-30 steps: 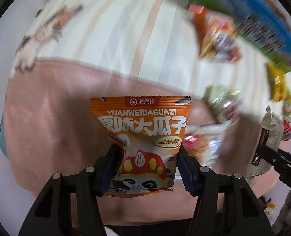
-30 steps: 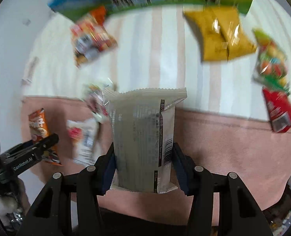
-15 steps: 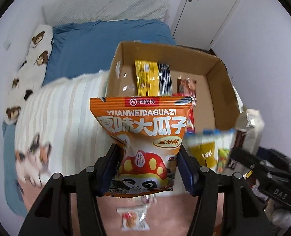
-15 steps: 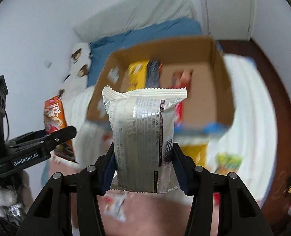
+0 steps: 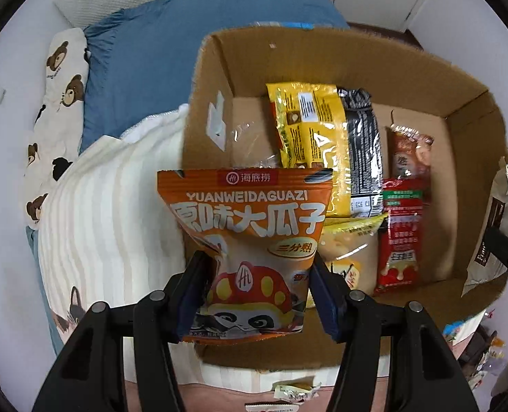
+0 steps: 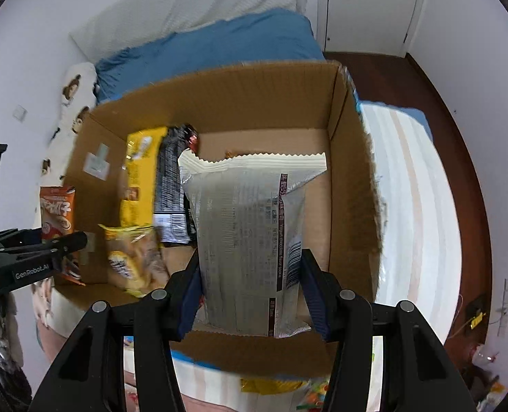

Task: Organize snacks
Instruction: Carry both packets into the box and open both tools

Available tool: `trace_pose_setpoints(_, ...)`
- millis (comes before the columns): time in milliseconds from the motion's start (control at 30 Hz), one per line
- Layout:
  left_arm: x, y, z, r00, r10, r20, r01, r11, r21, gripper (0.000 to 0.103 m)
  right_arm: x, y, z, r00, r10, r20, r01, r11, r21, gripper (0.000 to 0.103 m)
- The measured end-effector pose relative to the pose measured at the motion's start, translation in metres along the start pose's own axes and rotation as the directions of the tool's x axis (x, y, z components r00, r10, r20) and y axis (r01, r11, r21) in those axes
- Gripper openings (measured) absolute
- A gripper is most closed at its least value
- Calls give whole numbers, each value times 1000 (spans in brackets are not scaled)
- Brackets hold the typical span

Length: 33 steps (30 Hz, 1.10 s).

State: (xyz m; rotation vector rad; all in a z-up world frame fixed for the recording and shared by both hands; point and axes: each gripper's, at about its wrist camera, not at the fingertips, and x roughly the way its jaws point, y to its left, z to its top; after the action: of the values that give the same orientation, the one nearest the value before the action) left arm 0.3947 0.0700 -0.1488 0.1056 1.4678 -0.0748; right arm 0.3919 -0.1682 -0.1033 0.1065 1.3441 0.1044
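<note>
My left gripper is shut on an orange sunflower-seed packet, held upright over the near left wall of an open cardboard box. My right gripper is shut on a silver cookie packet, held over the box's right half. In the box lie a yellow packet, a black packet, a red packet and a brown packet. The left gripper with its orange packet shows at the left of the right wrist view. The silver packet shows at the right edge of the left wrist view.
The box stands on a striped blanket on a bed with a blue sheet and a bear-print pillow. Loose snack packets lie on the bed in front of the box. A wooden floor runs to the right.
Both grippers swung up from the loose snacks on the blanket and closed in on the open box, each keeping its packet. The box now fills both views.
</note>
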Motion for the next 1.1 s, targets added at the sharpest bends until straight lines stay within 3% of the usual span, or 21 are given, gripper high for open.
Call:
trace_pose_setpoints(300, 27, -11, 4, 997, 23, -78, -20, 999, 40, 58, 49, 1, -4, 993, -17, -114, 16, 1000, -11, 59)
trace_pose_setpoints(367, 33, -6, 6, 995, -22, -93, 23, 1000, 10, 67, 63, 0, -5, 986, -6, -164, 6, 1000, 1, 62)
trace_pose_setpoints(433, 34, -3, 7, 993, -64, -96, 64, 998, -1, 79, 67, 2, -6, 983, -2, -181, 1, 1000, -4, 71)
trace_pose_setpoints(533, 32, -4, 6, 993, -84, -85, 84, 996, -11, 87, 68, 11, -8, 981, 15, -193, -18, 1000, -13, 88)
trace_pose_setpoints(633, 30, -4, 4, 993, -89, -77, 88, 996, -18, 91, 66, 19, -9, 983, 4, -184, -7, 1000, -20, 95)
trace_pose_setpoints(867, 13, -3, -7, 996, -85, -13, 84, 995, -59, 91, 46, 13, -15, 990, -15, -137, 16, 1000, 7, 96)
trace_pose_setpoints(1100, -20, -7, -28, 988, -89, 128, 101, 991, -89, 91, 18, 12, -30, 998, -35, -59, 35, 999, 7, 98)
